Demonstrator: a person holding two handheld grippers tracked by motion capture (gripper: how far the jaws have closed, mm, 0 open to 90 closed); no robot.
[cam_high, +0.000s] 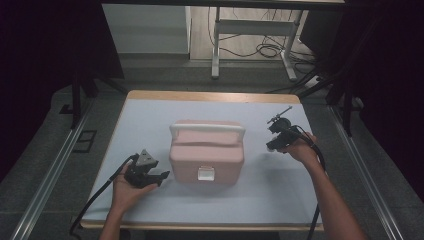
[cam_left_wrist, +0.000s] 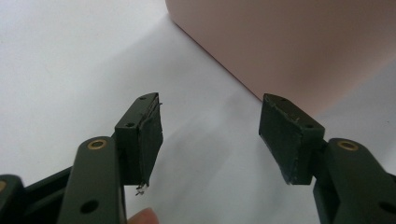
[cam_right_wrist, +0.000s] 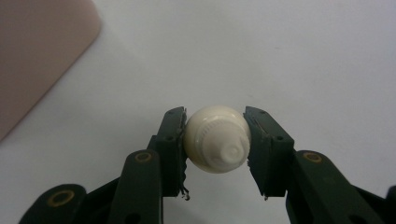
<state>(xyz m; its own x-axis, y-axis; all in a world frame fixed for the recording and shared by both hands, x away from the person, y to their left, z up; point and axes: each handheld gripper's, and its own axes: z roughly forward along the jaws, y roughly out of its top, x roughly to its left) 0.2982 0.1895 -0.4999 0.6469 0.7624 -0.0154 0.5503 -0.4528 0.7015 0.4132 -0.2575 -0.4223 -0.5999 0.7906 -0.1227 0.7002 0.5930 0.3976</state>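
Cream bottle (cam_right_wrist: 217, 138) clamped in right gripper (cam_right_wrist: 215, 140) jaws, carried beside pink box (cam_high: 206, 151); left gripper (cam_left_wrist: 210, 135) open, empty. Next: open lid.

A small cream-white bottle (cam_right_wrist: 217, 139) was clamped between the jaws of the right gripper (cam_right_wrist: 215, 144), both pads pressed flat against its sides. In the right gripper view it presented end-on: a rounded body, a ribbed ring and a narrow round tip facing the camera. It was held clear above the white surface. A pale pink box (cam_high: 206, 152) with a white handle across its top and a white front latch, lid closed, stood upright at mid-surface, apart from the bottle and to its left in the high view.
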